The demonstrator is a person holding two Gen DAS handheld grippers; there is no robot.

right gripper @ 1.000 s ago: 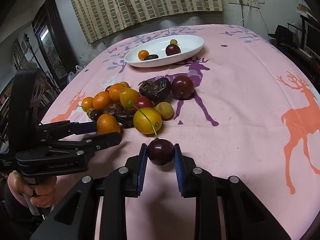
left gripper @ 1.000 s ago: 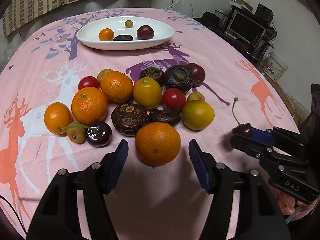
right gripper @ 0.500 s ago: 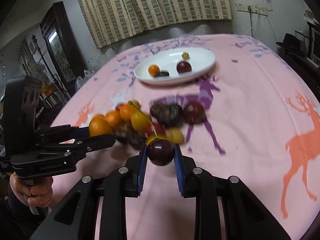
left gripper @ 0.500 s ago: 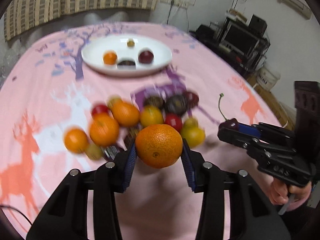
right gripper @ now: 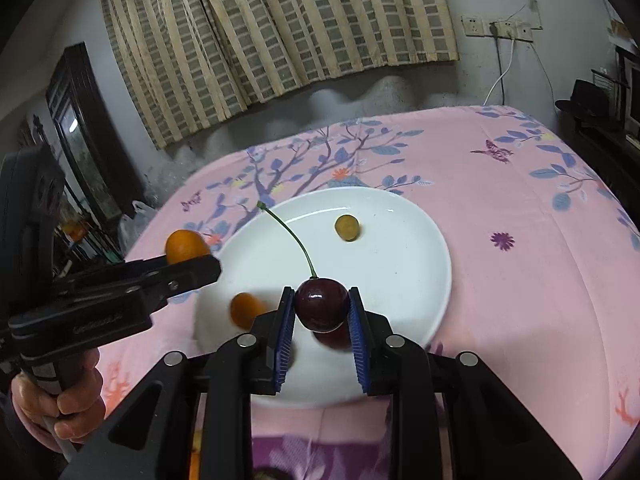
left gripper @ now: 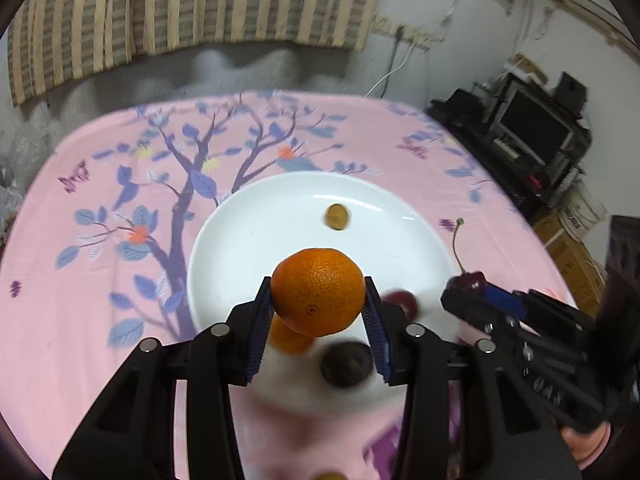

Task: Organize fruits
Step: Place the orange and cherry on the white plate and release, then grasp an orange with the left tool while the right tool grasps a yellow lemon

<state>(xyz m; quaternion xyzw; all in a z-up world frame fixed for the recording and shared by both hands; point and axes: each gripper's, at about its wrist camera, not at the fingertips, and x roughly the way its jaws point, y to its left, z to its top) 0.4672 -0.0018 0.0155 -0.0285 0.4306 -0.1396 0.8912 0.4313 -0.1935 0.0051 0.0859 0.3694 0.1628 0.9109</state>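
Now the left gripper (left gripper: 318, 320) is closed on an orange (left gripper: 318, 292), its blue pads pressed against the fruit's two sides, and it holds the orange above the near part of the white plate (left gripper: 240, 240). From the right wrist camera the same gripper (right gripper: 192, 268) reaches in from the plate's left side, level with the rim, with the orange (right gripper: 185, 245) showing just over its tip. On the plate below the held orange lie a smaller orange fruit (left gripper: 289, 338) and a dark wrinkled fruit (left gripper: 346, 365), both near the plate's near edge, and a small tan fruit (left gripper: 337, 217) sits alone toward the plate's far side. A red fruit (left gripper: 402, 301) lies on the plate's right part, blurred. The plate rests on a counter covered with a pink cloth (left gripper: 100, 280) printed with a blue-leafed tree. Right of the plate's centre, the right gripper (right gripper: 320, 320) is closed on a dark cherry (right gripper: 321, 308), pinched between its blue pads, with the long green stem (right gripper: 289, 236) rising up and to the left over the plate. The cherry hangs above the plate's near edge. In the left wrist view the right gripper (left gripper: 466, 298) comes in at the plate's right rim, the cherry (left gripper: 469, 280) at its tip.
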